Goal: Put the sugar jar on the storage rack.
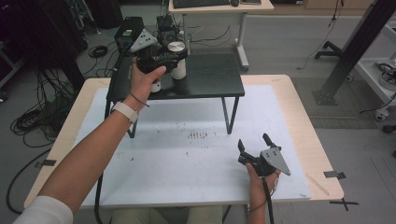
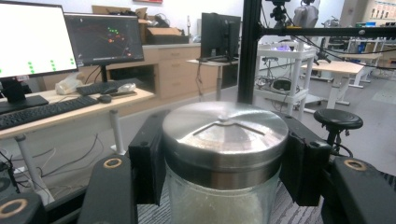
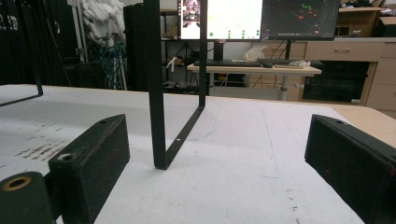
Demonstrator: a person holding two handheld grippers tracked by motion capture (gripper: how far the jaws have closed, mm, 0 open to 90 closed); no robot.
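A glass jar [image 1: 177,65] with a round steel lid [image 2: 224,133] and white contents stands on the black raised shelf [image 1: 210,77] at the back of the table. My left gripper [image 1: 167,57] is shut on it, its pads [image 2: 147,163] pressed against both sides of the lid rim. A second small white container [image 1: 155,86] stands just in front of the jar, partly hidden by the hand. My right gripper [image 1: 253,140] rests low over the white mat [image 1: 187,154] at the front right. It is open, with nothing between its fingers [image 3: 95,158].
The shelf stands on thin black metal legs [image 3: 161,93], one of them straight ahead of the right gripper. The wooden table edge [image 1: 308,135] runs along the right. Desks with monitors [image 2: 32,39], cables and a black frame post [image 1: 355,46] surround the table.
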